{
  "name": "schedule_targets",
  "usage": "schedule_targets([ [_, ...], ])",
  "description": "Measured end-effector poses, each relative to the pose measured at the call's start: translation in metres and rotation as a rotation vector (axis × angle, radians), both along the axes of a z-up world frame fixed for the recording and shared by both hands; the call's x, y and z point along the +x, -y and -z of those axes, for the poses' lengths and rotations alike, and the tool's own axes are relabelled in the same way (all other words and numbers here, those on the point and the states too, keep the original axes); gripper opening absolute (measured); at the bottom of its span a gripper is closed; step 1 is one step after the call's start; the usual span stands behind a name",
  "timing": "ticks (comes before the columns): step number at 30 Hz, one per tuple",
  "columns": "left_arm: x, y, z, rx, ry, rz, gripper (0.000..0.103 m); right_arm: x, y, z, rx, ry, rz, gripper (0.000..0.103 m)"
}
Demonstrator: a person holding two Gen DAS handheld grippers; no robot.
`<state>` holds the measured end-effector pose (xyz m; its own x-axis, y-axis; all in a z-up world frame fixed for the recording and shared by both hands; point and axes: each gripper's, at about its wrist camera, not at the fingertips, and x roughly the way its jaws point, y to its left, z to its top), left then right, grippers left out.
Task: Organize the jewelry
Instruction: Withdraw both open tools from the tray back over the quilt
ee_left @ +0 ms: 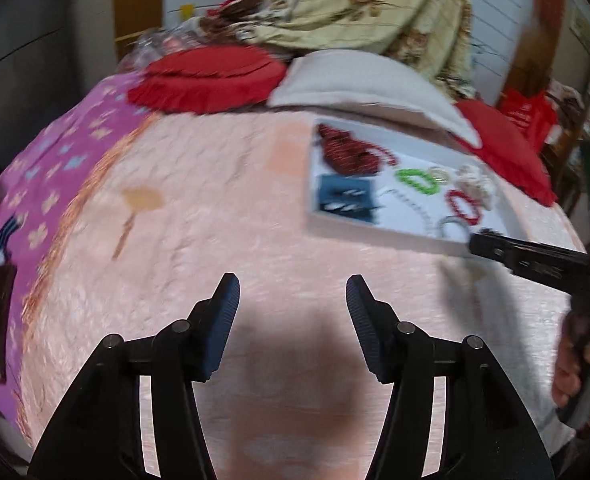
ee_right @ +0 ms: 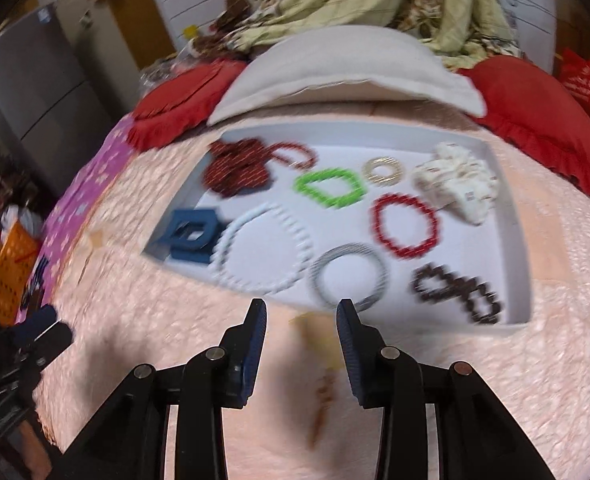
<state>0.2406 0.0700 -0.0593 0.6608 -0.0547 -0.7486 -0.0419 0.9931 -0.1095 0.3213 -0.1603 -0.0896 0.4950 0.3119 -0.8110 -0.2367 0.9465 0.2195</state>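
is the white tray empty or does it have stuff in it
Not empty: the white tray holds a green bracelet, red bracelet and pearl necklace.

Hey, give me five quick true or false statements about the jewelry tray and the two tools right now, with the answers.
1. The green bracelet lies inside the white tray. True.
2. The right tool is shut on the silver bangle. False: its fingers are apart and hold nothing; the bangle lies in the tray.
3. The left tool is open over bare bedspread. True.
4. The red bracelet lies on the bedspread outside the tray. False: it is in the tray, beside the white hair clip.
5. The blue box sits at the tray's right end. False: it is at the left end, next to the white bead necklace.
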Motion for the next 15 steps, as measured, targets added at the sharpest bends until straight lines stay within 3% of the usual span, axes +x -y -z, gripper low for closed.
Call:
schedule_targets([
  [4,-0.001,-0.025,0.012,-0.043,0.014,-0.062,0.055,-0.01,-0.031,0.009,-0.023,-0.021,-0.032,0.035],
  [9,-0.005,-0.038,0.019,0.01,0.037,-0.096,0.055,-0.001,-0.067,0.028,-0.073,-0.055,-0.047,0.035],
  [15,-0.008,-0.038,0.02,0.053,0.05,-0.08,0.055,0.01,-0.085,0.029,-0.1,-0.036,-0.029,0.035],
])
